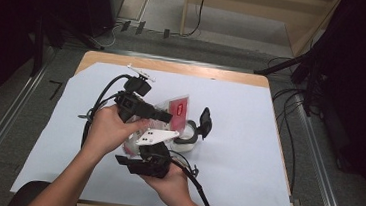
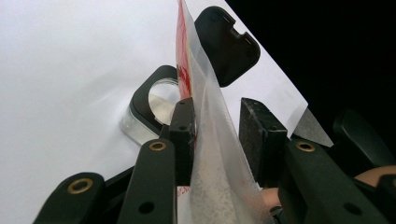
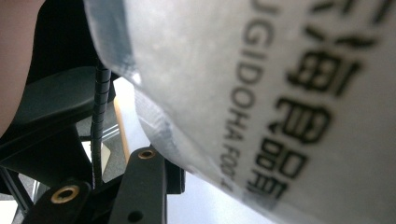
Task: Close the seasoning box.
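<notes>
A clear plastic bag [image 1: 175, 107] with a red label is held off the table between both hands. My left gripper [image 1: 167, 116] comes in from the left and is shut on the bag's upper part. In the left gripper view the bag [image 2: 210, 154] stands edge-on between the pads [image 2: 184, 135], which press on it low down. From below, my right gripper [image 1: 152, 149] is shut on the bag's lower end. In the right gripper view the printed bag [image 3: 280, 93] lies against the left finger [image 3: 142, 182] and hides the other jaw.
A small clear container [image 1: 188, 134] with its black lid [image 1: 205, 122] flipped open stands on the pale sheet [image 1: 247, 154] just right of the bag; it also appears behind the bag in the left gripper view [image 2: 159, 100]. Cables trail from both grippers toward me.
</notes>
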`<state>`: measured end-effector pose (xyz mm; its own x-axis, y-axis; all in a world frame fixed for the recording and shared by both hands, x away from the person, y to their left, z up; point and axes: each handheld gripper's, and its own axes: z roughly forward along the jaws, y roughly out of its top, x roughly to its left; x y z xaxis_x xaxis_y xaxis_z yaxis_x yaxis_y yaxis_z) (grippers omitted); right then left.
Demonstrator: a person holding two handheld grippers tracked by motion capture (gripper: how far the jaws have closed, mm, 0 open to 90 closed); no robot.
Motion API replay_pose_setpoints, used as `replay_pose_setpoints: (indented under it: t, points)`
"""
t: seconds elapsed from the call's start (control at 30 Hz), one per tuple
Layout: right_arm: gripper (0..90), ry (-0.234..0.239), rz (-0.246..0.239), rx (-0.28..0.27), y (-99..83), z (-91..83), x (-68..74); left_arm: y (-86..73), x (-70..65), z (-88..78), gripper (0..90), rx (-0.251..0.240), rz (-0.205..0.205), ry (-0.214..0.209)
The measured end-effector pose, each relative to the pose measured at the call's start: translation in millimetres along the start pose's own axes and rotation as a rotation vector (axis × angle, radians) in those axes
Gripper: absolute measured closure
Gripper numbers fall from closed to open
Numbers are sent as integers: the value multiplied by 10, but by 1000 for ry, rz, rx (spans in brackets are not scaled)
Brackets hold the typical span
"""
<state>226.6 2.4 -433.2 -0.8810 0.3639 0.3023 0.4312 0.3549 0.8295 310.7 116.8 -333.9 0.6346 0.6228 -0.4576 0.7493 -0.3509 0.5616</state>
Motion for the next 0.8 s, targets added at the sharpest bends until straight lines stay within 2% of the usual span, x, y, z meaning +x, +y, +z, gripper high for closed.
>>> replay_pose_setpoints:
  t: [0.43, 0.63, 0.8]
  points:
    - [636, 1, 10, -5, 7, -7, -8, 4, -2, 0, 649, -7, 5, -1]
    - [638, 12, 46, -19, 20, -28, -32, 9, -25, -21, 618, -11, 9, 6]
    - [637, 8, 49, -19, 21, -32, -42, 9, -23, -19, 639, -6, 10, 5]
